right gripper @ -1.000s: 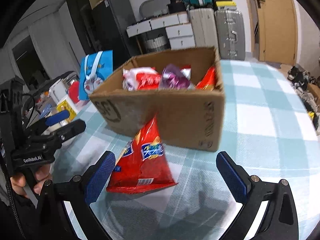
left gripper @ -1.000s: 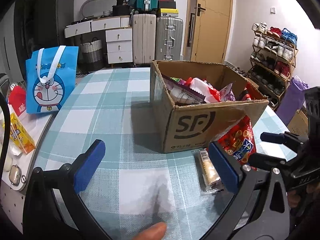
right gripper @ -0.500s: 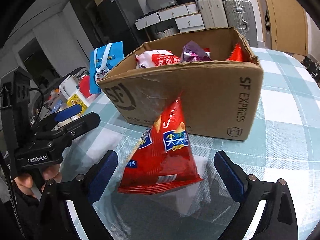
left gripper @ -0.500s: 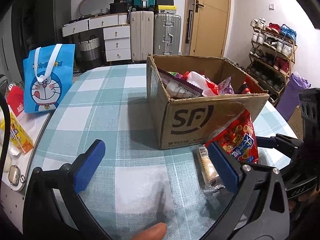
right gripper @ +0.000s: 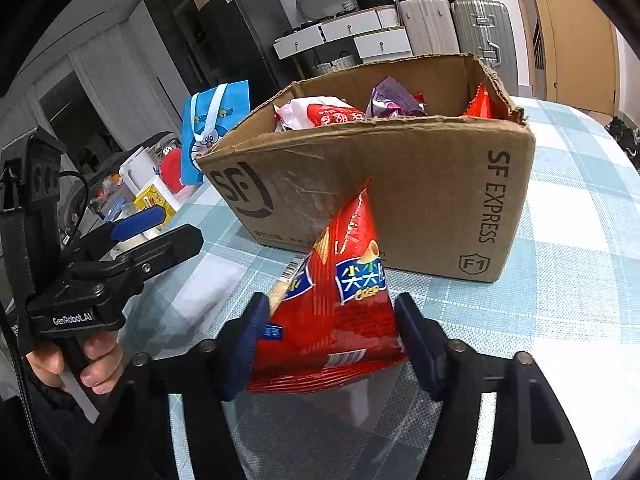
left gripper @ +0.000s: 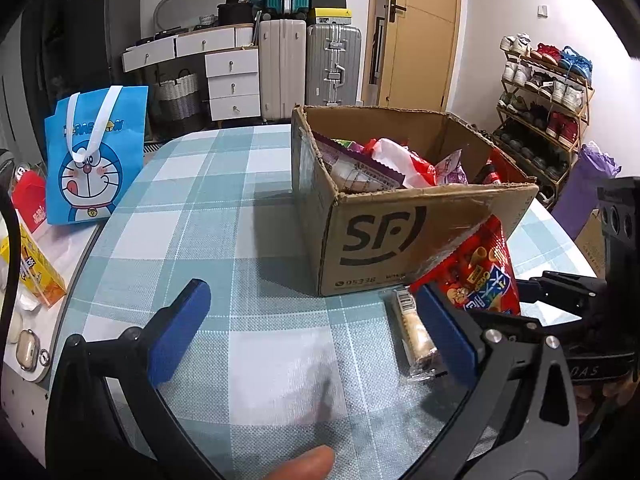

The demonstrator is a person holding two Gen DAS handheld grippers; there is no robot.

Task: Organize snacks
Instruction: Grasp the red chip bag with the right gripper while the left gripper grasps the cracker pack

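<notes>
A red crisp bag (right gripper: 340, 304) leans against the front of a cardboard SF box (right gripper: 420, 200) holding several snack packs. My right gripper (right gripper: 332, 340) has closed on the bag's lower part, a pad on each side. In the left wrist view the same bag (left gripper: 476, 272) stands by the box (left gripper: 384, 236), with a clear-wrapped snack bar (left gripper: 416, 332) flat on the cloth beside it. My left gripper (left gripper: 316, 332) is open and empty, low over the table, its right pad next to the bar.
The box sits on a blue checked tablecloth (left gripper: 208, 216). A blue Doraemon bag (left gripper: 94, 152) and a yellow carton (left gripper: 36, 272) stand on a white side surface at left. Suitcases, drawers and a shoe rack are behind.
My right gripper moved forward to the red bag and its jaws narrowed from wide open to grip it. The left gripper drifted slightly and stayed open.
</notes>
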